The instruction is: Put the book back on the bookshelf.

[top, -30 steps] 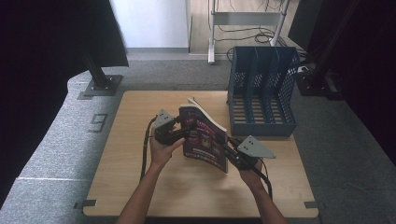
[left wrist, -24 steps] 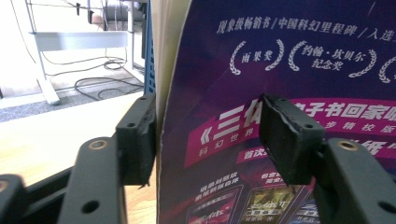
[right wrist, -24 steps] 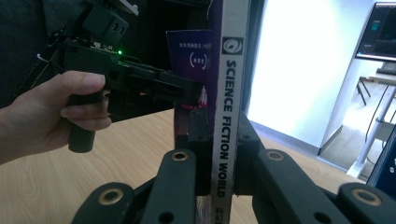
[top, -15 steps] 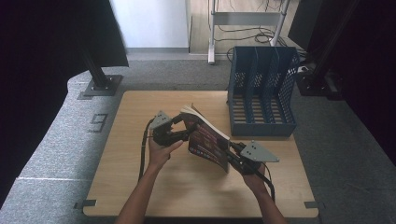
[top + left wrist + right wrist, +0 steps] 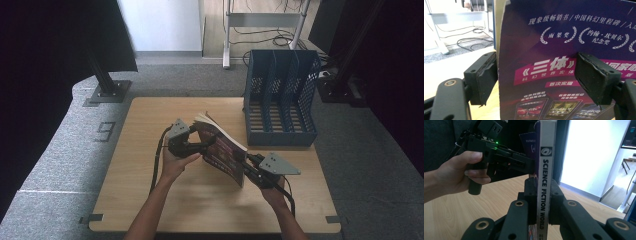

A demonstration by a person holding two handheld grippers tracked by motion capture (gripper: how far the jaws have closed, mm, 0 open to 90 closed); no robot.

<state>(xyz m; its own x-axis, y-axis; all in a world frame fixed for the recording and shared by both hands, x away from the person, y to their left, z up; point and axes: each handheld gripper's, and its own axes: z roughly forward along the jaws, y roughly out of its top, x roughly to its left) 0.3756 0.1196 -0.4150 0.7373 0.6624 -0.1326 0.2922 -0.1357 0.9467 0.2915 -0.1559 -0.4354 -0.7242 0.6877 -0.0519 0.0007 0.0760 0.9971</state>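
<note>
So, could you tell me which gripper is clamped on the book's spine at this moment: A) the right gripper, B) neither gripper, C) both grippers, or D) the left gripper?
A: in the right gripper view the right gripper has its jaws pressed on both sides of the book at the spine, while the left gripper has jaws spread apart in front of the cover.

Two black handheld grippers: left gripper (image 5: 206, 143) trails a black cable; right gripper (image 5: 247, 163) carries a grey three-cornered plate; forearms bare.

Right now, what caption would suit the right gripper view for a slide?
Right hand-held gripper clamps a "Science Fiction World" magazine upright by its spine; the left hand-held gripper sits at its cover.
</note>
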